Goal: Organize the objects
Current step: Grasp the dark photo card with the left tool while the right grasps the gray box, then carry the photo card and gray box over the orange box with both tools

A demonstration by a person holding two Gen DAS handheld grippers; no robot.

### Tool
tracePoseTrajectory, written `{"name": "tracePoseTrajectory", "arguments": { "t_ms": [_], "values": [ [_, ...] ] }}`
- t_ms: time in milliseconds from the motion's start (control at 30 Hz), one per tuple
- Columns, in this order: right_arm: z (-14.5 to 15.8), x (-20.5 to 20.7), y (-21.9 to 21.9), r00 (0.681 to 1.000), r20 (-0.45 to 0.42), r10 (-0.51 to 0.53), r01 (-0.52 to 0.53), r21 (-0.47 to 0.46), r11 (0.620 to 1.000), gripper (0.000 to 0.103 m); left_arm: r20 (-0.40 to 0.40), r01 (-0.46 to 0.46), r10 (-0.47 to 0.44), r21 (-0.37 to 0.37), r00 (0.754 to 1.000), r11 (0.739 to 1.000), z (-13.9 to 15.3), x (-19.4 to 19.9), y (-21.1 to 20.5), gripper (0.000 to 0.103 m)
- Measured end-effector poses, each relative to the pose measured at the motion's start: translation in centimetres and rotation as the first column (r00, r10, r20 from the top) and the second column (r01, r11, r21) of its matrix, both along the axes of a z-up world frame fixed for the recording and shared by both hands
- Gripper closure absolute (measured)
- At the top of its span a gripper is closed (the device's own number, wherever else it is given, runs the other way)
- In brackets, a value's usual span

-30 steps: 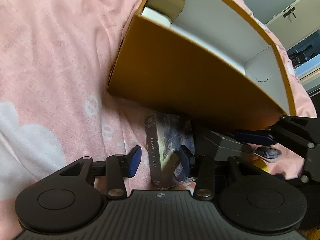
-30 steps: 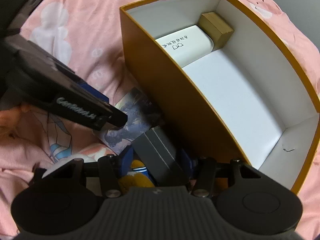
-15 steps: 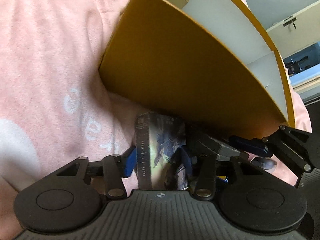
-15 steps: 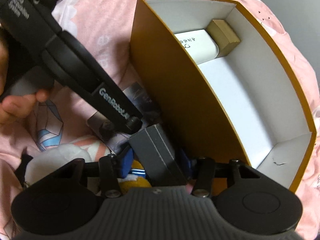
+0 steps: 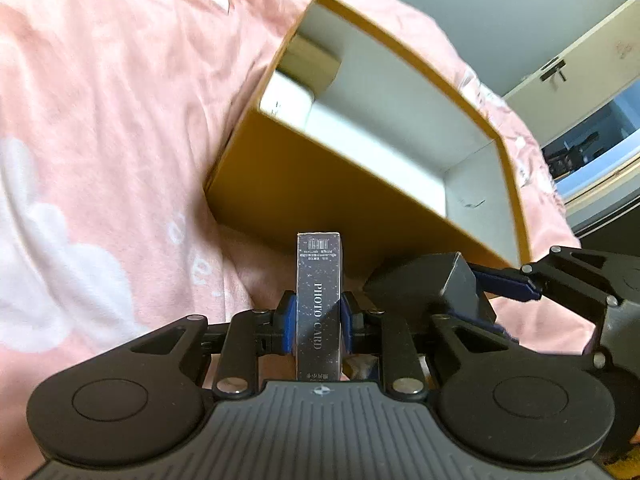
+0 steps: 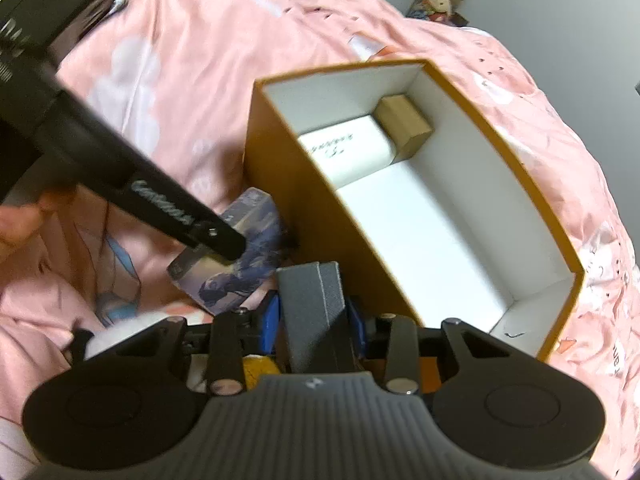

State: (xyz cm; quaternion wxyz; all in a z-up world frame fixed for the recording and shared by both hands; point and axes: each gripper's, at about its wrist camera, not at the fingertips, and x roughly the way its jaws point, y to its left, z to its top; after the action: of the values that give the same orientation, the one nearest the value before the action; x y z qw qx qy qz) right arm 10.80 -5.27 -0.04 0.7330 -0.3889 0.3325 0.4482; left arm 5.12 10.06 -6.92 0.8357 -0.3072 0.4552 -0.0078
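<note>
bed [image 6: 192, 60]: pink bedding with white cloud print, rumpled; open orange box [image 6: 280, 184] resting directly on it.

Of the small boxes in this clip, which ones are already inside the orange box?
Two: the white box and tan box at the orange box's far end. The photo card box and grey box are each gripped outside it.

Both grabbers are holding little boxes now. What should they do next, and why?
Probably carry the photo card box, clamped in the left gripper, up over the orange box wall. That box is open, with bare white floor beside the white box.
</note>
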Motion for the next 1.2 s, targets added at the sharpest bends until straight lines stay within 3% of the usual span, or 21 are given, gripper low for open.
{"name": "tracePoseTrajectory", "arguments": {
  "t_ms": [167,267,500,700,967,1200],
  "values": [
    [3.3,1.3,-2.2,0.994,-0.093,-0.056,0.068,0.132,0.989,0.065,0.079,-0.002,0.001,0.024,0.997,1.0,2.4,-1.2,-0.5,0.078],
    [4.9,0.4,-3.4,0.988,-0.139,-0.073,0.102,0.212,0.972,0.066,0.13,-0.006,0.002,0.028,0.992,1.0,3.9,0.3,-1.1,0.078],
    [8.4,1.2,-4.7,0.98,-0.156,-0.124,0.174,0.362,0.916,0.066,0.234,-0.036,0.033,0.01,0.972,0.999,7.3,-0.5,-1.3,0.078],
    [9.6,3.6,-5.1,0.965,-0.163,-0.207,0.259,0.444,0.858,0.066,0.327,-0.082,0.065,0.04,0.943,0.996,9.6,0.8,-1.0,0.078],
    [8.1,7.4,-5.1,0.914,-0.206,-0.349,0.405,0.476,0.781,0.066,0.397,-0.076,0.033,0.092,0.917,0.993,10.9,5.6,-1.8,0.078],
    [4.3,11.1,-5.4,0.841,-0.304,-0.448,0.54,0.417,0.731,0.066,0.275,-0.017,-0.014,0.11,0.961,0.994,6.7,11.4,-2.5,0.078]
  ]
}}
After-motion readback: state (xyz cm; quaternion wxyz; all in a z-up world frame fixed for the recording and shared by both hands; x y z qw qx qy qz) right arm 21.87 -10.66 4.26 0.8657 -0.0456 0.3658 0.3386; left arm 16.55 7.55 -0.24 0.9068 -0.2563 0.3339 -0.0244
